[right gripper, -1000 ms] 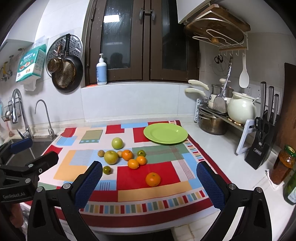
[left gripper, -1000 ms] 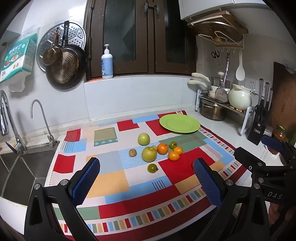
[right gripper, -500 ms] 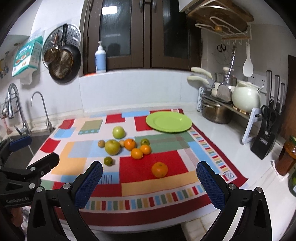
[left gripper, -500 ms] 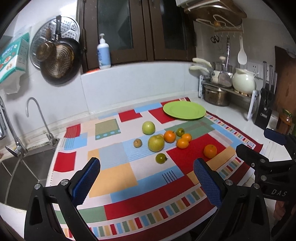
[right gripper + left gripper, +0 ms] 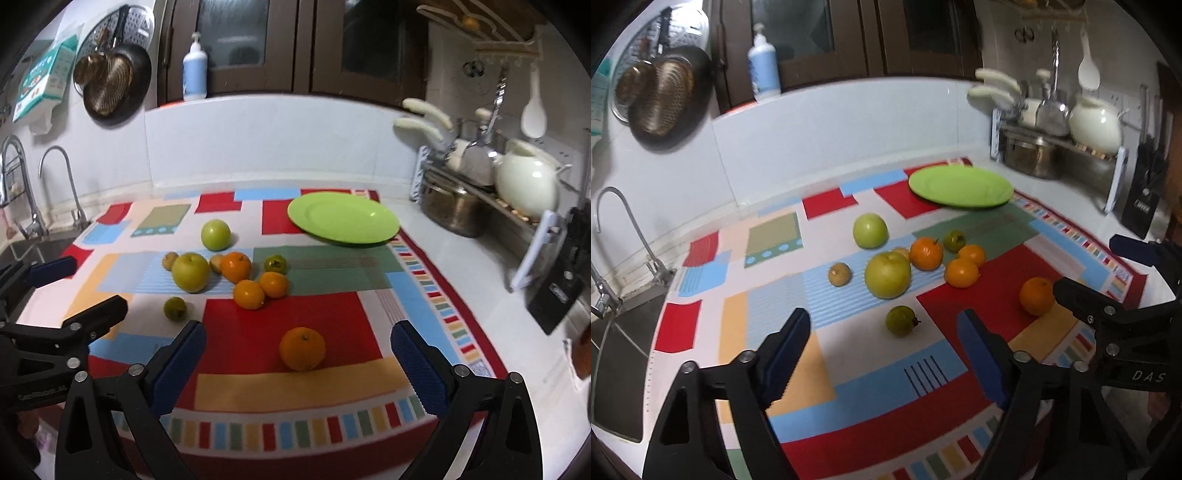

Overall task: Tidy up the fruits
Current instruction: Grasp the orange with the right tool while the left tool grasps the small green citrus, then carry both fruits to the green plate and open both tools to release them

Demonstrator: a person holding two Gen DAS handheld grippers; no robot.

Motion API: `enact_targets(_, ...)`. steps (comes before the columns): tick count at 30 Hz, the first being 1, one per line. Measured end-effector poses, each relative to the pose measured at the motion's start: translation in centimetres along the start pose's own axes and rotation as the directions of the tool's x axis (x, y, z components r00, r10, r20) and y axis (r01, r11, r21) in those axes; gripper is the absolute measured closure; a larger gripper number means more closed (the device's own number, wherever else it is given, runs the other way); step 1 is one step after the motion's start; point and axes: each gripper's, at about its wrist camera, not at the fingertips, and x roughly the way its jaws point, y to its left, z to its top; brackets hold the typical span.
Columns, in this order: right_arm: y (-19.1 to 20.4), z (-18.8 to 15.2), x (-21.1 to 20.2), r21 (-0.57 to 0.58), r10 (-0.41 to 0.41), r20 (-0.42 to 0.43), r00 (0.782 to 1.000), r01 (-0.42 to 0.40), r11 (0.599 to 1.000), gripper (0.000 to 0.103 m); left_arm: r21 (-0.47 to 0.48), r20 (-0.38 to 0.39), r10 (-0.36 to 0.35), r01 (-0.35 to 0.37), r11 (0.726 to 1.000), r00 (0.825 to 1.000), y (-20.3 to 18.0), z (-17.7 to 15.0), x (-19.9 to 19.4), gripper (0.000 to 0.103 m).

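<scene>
1. Fruits lie loose on a patchwork cloth (image 5: pixel 295 384) of red, blue and yellow blocks: two pale green apples (image 5: pixel 191 272), several small oranges (image 5: pixel 249 294) and small dark-green fruits, clustered mid-cloth.
2. One lone orange (image 5: pixel 302 348) sits apart on a red patch, just ahead of the right gripper (image 5: pixel 295 360), whose blue-padded jaws stand wide and empty.
3. Left gripper (image 5: pixel 882 363) hovers, jaws wide, before a small green fruit (image 5: pixel 901 321).
4. A round lime-green plate (image 5: pixel 343 219) rests bare at the cloth's far corner.
5. Only the right view shows the boxed tissue pack on the wall.
6. Both views are motion-blurred; a small fruit behind the nearer apple is half hidden.
</scene>
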Motion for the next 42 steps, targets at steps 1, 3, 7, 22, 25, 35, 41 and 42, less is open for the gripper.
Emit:
enact_targets(1,-0.2,0.0,0.9,-0.006,0.009,-0.018,1.000,-0.009,1.000,0.006,-0.002,-0.013,0.001,-0.001,1.000,1.000,-0.1,0.0,0.6,0.027)
enact_targets(3,-0.6,0.0,2.3,-0.011,0.037,-0.046,0.998,-0.038,0.999,0.009,-0.010,-0.038,0.002,-0.002,1.000,0.999,-0.4,0.0,2.1,0.031)
enact_targets(7,-1.3,-0.5,4.9,-0.002,0.074,-0.101,0.992,-0.074,0.997,0.016,-0.019,-0.091,-0.008,0.006,1.000,0.996,-0.6,-0.1,4.4,0.043)
enact_targets(22,-1.1,-2.0,8.4,0.088,0.089,-0.226,0.970,-0.071,0.994,0.045,-0.021,-0.211,-0.103,0.101,0.995,0.972,0.0,-0.1,9.3,0.070)
enact_targets(25,-1.2,-2.3,8.6,0.091,0.089,-0.237,0.967,-0.069,0.993,0.055,-0.015,-0.207,-0.106,0.105,0.994,0.973,-0.2,-0.1,9.5,0.070)
enact_targets(35,-1.9,-1.7,8.1,0.112,0.106,-0.225,0.969,-0.083,0.990,0.059,0.016,-0.175,-0.118,0.123,0.992,0.977,-1.0,1.0,8.5,0.071)
enact_targets(41,-2.5,0.0,7.4,0.106,0.120,-0.179,0.976,-0.102,0.989,0.059,0.041,-0.104,-0.133,0.138,0.990,0.986,-1.5,3.3,7.4,0.083)
enact_targets(42,-2.7,0.3,7.4,0.110,0.125,-0.171,0.977,-0.107,0.988,0.059,0.037,-0.100,-0.153,0.158,0.987,0.983,-1.6,3.7,7.4,0.084)
